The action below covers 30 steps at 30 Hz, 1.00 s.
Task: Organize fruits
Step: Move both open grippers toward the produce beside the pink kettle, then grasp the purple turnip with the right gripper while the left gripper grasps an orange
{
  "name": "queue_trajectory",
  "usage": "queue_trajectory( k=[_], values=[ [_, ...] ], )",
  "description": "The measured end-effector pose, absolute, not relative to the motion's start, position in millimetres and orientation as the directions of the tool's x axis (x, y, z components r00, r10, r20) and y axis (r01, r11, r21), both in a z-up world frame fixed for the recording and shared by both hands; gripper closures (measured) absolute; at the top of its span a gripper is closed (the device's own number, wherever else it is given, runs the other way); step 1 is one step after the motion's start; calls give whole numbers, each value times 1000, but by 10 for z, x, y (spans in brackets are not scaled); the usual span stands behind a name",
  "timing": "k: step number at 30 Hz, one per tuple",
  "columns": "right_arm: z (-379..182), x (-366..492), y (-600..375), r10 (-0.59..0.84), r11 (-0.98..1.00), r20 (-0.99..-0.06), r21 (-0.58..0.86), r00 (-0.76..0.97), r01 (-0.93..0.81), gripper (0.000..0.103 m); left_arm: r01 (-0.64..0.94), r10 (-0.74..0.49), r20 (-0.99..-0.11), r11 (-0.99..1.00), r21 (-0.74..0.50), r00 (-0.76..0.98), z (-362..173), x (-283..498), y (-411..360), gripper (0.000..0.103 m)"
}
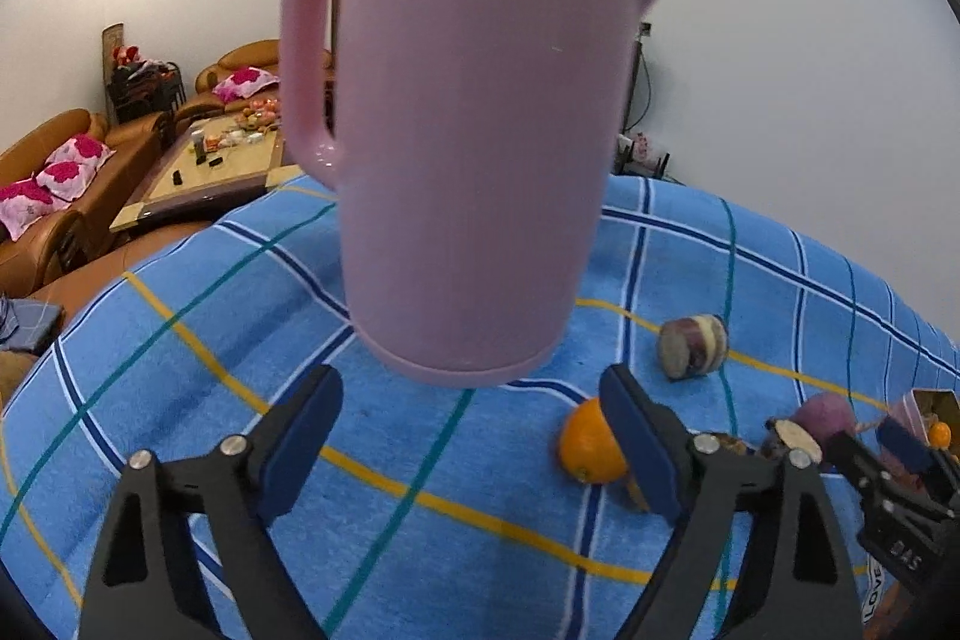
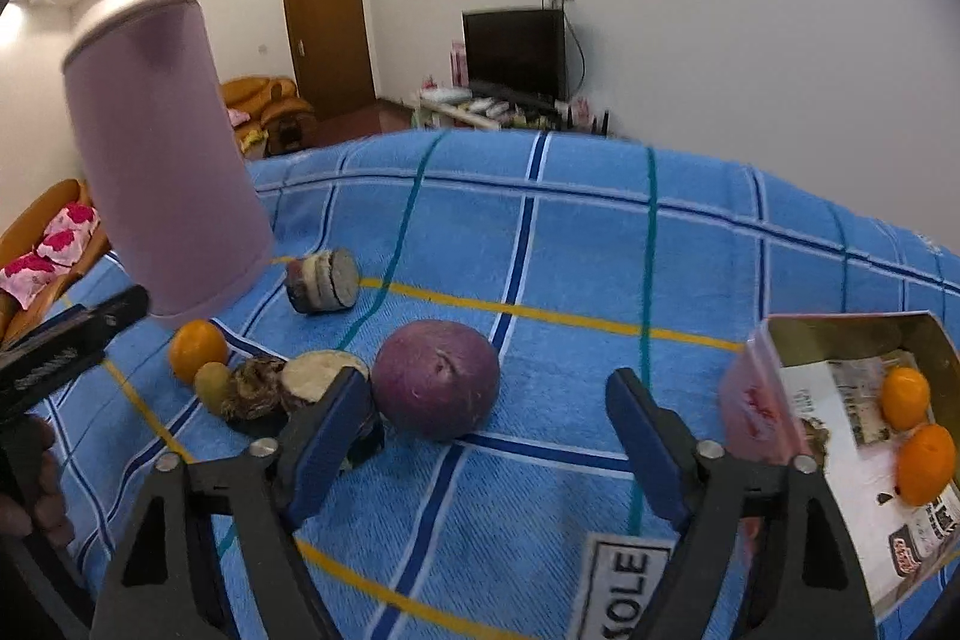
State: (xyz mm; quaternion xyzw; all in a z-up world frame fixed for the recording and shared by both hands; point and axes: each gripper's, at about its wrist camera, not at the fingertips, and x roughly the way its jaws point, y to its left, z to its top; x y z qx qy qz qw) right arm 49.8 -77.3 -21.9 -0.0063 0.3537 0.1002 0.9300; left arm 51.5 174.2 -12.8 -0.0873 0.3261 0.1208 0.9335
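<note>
My left gripper (image 1: 471, 436) is open, and a tall pink pitcher (image 1: 474, 130) stands just beyond its fingertips. An orange (image 1: 585, 445) lies by its right finger, partly hidden behind it. My right gripper (image 2: 486, 412) is open over the blue checked cloth (image 2: 570, 244). A round purple fruit (image 2: 435, 379) sits just ahead of its left finger. Left of that lie a cut pale root (image 2: 318, 370), a hairy brown piece (image 2: 255, 388), a kiwi (image 2: 211, 381) and the orange (image 2: 198, 349). A sliced purple-skinned piece (image 2: 324, 280) lies farther back. Two oranges (image 2: 906, 397) sit in an open box (image 2: 852, 319) at the right.
The pink pitcher (image 2: 168, 160) looms at the left of the right wrist view, with the other gripper's body (image 2: 72, 340) and a hand (image 2: 30, 490) below it. Sofas (image 1: 66, 196) and a low table (image 1: 210, 160) stand beyond the cloth's left edge, and a television (image 2: 516, 52) beyond its far edge.
</note>
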Motion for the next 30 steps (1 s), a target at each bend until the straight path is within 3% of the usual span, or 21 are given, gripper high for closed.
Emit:
queue_trajectory(
  k=[8,12,16,19,24,30],
  values=[
    [-360,782,-748,224,974,-719,150,657,-169,25,-317,208,-651,947,-52,730,-181,582,1799,15],
    [-462,931,-850,297,953,-733,271,612,-139,26,-274,172,-658,960,-55,733,-205,644,1707,15],
    [-458,919,-763,331,943,-727,267,602,-197,48,-203,128,-669,978,-35,732,-259,760,1517,15],
    [-446,901,-730,323,947,-728,250,605,-204,48,-182,111,-701,983,-27,705,-335,842,1467,15],
    [-439,831,-815,343,938,-713,290,611,-187,48,-158,16,-729,979,-127,684,-406,909,1539,15],
    [-292,629,-925,302,951,-656,262,692,-166,48,-134,-60,-761,973,-190,646,-530,934,1557,29]
  ],
)
